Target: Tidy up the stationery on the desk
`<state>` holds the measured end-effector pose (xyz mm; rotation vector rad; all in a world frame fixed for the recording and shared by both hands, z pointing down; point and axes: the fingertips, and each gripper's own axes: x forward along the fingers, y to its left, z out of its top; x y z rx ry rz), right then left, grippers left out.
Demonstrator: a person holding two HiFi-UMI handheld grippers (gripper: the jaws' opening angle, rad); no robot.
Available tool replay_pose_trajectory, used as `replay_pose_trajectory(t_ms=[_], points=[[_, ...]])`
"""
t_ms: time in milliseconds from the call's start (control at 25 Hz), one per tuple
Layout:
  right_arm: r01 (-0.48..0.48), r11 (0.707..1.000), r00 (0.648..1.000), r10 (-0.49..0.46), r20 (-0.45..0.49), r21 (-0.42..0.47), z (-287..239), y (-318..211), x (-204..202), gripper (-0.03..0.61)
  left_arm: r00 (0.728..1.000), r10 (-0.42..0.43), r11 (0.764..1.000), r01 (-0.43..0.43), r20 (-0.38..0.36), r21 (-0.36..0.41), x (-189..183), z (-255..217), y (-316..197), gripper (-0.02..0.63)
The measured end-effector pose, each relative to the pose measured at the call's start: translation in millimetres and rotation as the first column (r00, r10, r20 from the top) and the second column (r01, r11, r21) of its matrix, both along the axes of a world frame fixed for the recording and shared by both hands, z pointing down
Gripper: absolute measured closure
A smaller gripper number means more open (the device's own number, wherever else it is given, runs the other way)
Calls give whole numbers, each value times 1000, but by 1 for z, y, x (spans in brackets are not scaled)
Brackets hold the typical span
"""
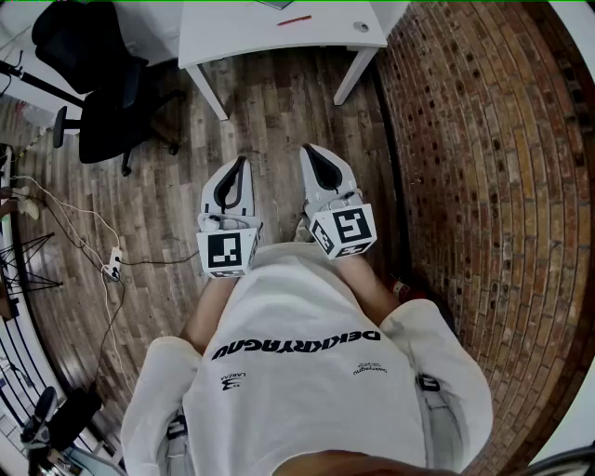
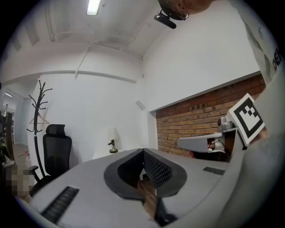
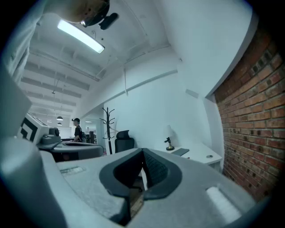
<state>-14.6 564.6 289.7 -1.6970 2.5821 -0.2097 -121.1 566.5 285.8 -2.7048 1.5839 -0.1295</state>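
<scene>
Wooden floor (image 1: 270, 112) fills the head view, with a brick wall (image 1: 483, 186) running down the 3 o'clock side. At 12 o'clock stands a white desk (image 1: 242, 37), and on its top lies a red pen (image 1: 294, 19), slightly slanted, well apart from both tools. Toward 1 o'clock on the same desktop sits a small round object (image 1: 361, 27) – too small to identify.

Nearer the centre, the left gripper (image 1: 242, 164) and the right gripper (image 1: 308, 151) are held side by side close to the person's white shirt (image 1: 307, 372), both pointing toward 12 o'clock at the desk and well short of it. Each gripper's own view shows its jaws pressed together at the tips with nothing between them – both clenched and empty.

At 10 o'clock a black office chair (image 1: 102, 102) stands beside the desk, and cables (image 1: 74, 232) trail over the boards at 9 o'clock. A coat stand (image 2: 39, 116) rises behind the chair in the left gripper view.
</scene>
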Motion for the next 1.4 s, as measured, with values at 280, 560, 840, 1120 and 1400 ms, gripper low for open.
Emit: replay_pose_trajectory(t_ms=[280, 560, 840, 1120, 1400], points=[[4, 1000, 998, -4, 57, 2, -2, -13, 37, 580, 1000, -14, 1000, 14, -5, -25, 32, 4, -9, 615], [20, 1000, 997, -21, 78, 15, 0, -29, 84, 580, 999, -49, 999, 49, 3, -11, 77, 4, -25, 615], [19, 1000, 995, -18, 93, -3, 8, -36, 108, 580, 996, -80, 996, 81, 38, -34, 94, 10, -26, 615], [21, 1000, 997, -20, 71, -23, 20, -55, 109, 579, 996, -75, 996, 77, 43, -50, 98, 22, -44, 615], [14, 999, 1000, -13, 26, -29, 27, -108, 109, 580, 997, -76, 995, 75, -4, -61, 97, 33, -99, 615]])
